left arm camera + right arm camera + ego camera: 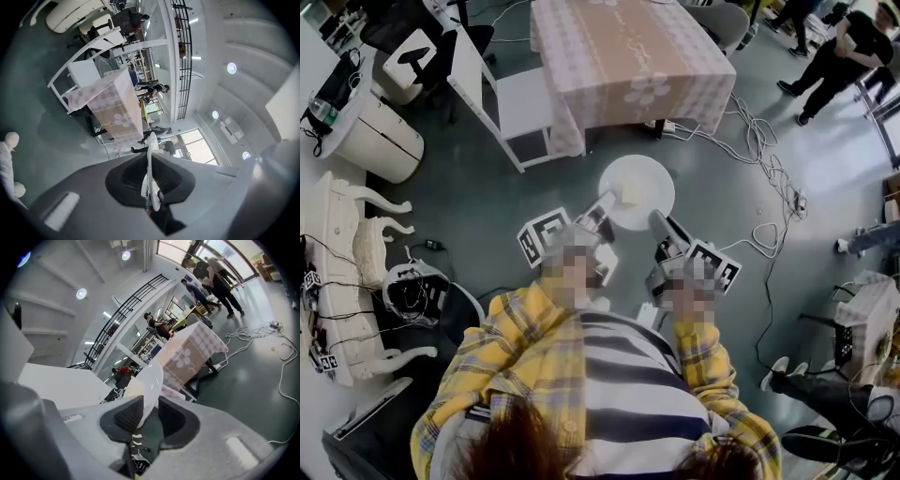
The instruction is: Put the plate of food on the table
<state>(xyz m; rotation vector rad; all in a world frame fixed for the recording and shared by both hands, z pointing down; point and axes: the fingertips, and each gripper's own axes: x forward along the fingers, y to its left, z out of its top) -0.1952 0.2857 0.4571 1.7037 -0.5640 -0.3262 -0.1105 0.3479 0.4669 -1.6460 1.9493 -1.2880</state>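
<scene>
A white plate [639, 184] with a pale bit of food on it hangs over the grey floor, short of the table [619, 56] with the pink checked cloth. My left gripper [606, 206] is shut on the plate's left rim; the left gripper view shows the plate [152, 140] edge-on, pinched between the pads of that gripper [150, 165]. My right gripper [660, 223] is at the plate's near right edge. In the right gripper view the plate's rim [151, 380] lies between that gripper's [151, 414] spread jaws, leaning on the left pad with a gap to the right pad.
A white chair [502, 103] stands at the table's left side. Cables [769, 178] trail over the floor to the right. People [834, 56] stand at the far right. White furniture [347, 272] lines the left. The table also shows ahead [117, 101] [187, 357].
</scene>
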